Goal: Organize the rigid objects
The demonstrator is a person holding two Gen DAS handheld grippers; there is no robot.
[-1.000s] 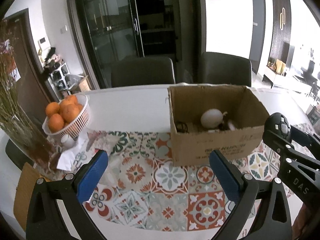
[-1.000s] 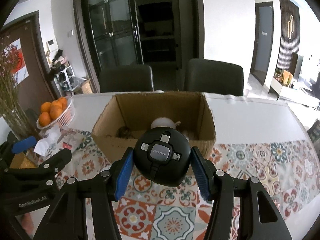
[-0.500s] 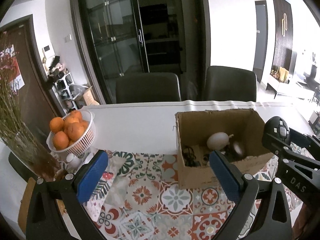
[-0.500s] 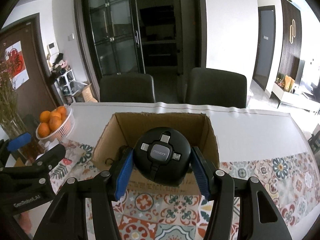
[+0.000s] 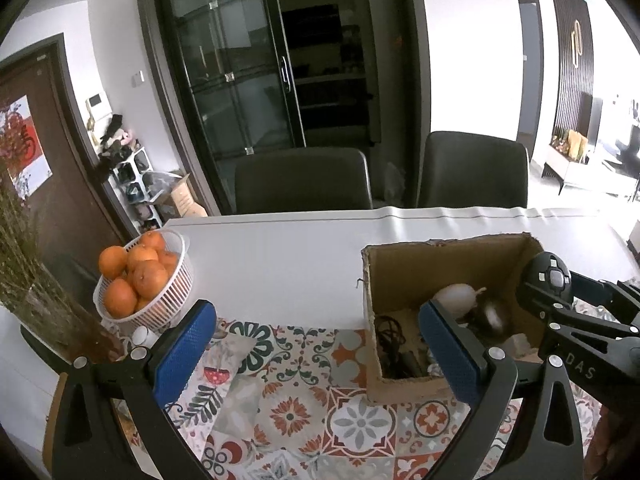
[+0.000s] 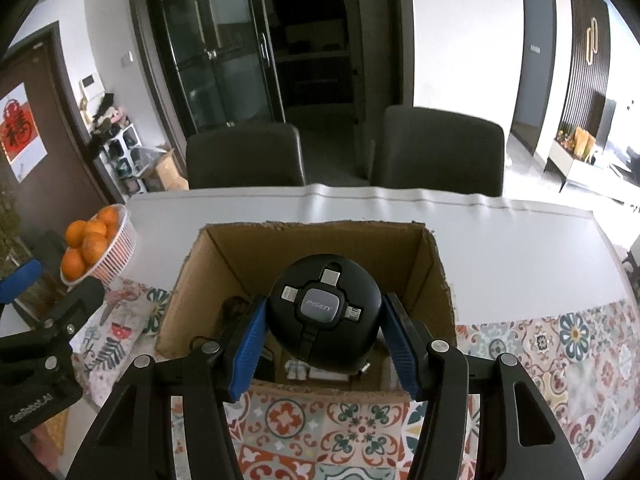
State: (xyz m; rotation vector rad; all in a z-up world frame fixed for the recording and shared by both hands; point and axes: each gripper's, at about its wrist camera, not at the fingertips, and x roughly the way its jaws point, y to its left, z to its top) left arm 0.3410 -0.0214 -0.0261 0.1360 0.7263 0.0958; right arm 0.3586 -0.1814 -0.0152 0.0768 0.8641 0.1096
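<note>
Your right gripper [image 6: 324, 344] is clenched on the round black Pisen cable hub [image 6: 325, 317], squeezed between its blue pads above the open brown cardboard box [image 6: 436, 276] on the bench [image 6: 520, 248]. Your left gripper [image 5: 316, 352] stands released, beside the box.

Open-topped cardboard box [image 6: 432, 276] at frame centre, reachable from above.
Its floor is crowded with a black cable [image 5: 390, 336] and a white egg-shaped object [image 5: 456, 300]; the white tabletop [image 6: 500, 248] behind is bare.
</note>
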